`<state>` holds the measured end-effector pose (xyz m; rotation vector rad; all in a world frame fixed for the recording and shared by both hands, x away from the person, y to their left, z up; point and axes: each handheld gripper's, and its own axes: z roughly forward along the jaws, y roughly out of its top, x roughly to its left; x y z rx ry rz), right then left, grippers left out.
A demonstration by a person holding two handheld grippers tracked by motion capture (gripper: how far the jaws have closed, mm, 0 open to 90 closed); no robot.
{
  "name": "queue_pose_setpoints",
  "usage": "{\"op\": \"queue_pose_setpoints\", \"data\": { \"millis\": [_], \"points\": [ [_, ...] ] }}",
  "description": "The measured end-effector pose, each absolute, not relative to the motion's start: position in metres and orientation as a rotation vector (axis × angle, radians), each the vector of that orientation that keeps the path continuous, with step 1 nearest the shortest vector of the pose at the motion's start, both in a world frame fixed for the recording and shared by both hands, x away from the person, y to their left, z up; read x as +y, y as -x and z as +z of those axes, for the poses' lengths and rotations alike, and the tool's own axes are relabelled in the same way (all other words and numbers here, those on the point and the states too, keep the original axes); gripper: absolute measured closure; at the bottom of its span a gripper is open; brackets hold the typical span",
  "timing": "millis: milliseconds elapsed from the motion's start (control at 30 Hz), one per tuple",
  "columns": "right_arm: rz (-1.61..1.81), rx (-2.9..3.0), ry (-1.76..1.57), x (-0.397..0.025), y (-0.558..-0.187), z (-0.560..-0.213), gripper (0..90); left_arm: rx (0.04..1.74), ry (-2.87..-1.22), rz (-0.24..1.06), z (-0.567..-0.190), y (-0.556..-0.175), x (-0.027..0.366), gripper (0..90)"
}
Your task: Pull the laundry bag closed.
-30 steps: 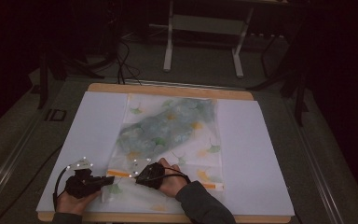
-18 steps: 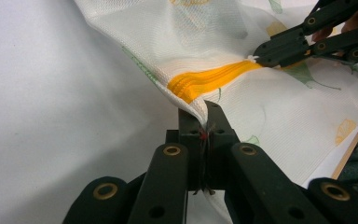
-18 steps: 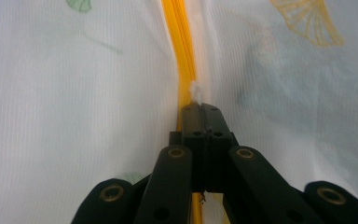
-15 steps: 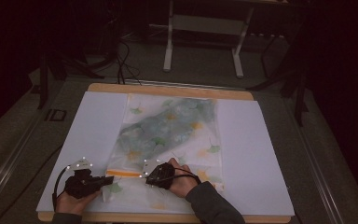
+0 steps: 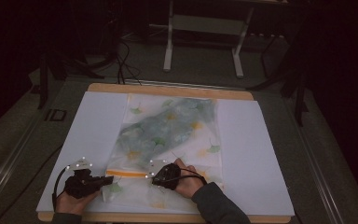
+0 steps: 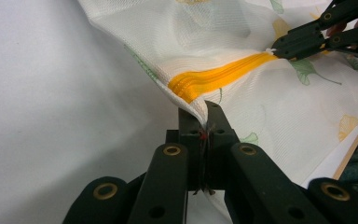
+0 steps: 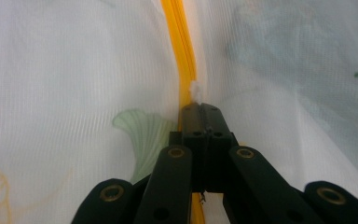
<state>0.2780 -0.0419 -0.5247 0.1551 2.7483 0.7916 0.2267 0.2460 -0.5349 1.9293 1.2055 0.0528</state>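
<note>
A white mesh bag (image 5: 168, 130) printed with green and yellow leaves lies flat on the white sheet (image 5: 251, 154). An orange zipper (image 5: 126, 173) runs across its near end. My left gripper (image 5: 108, 179) is shut on the bag's corner at the zipper's left end; in the left gripper view the jaws (image 6: 199, 114) pinch the fabric just below the orange zipper (image 6: 214, 79). My right gripper (image 5: 151, 176) is shut on the small white zipper pull (image 7: 196, 91), with the orange zipper (image 7: 179, 42) stretching ahead of it. The right gripper (image 6: 279, 46) also appears in the left gripper view.
The white sheet covers a wooden table (image 5: 168, 88) whose front edge lies close to both hands. A metal stand (image 5: 203, 42) and cables (image 5: 121, 56) are on the floor beyond the far edge. Bare sheet flanks the bag on both sides.
My right gripper has slid a little to the right along the zipper, and the visible orange strip between the two grippers has grown longer. The left gripper has held still.
</note>
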Motion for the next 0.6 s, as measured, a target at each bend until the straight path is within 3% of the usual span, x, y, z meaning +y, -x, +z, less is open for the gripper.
{"op": "queue_pose_setpoints", "data": {
  "millis": [600],
  "points": [
    [0.782, 2.733, -0.191, -0.066, -0.277, -0.524, 90.0, 1.208, -1.925, 0.053, -0.535, -0.226, 0.247, 88.3]
  ]
}}
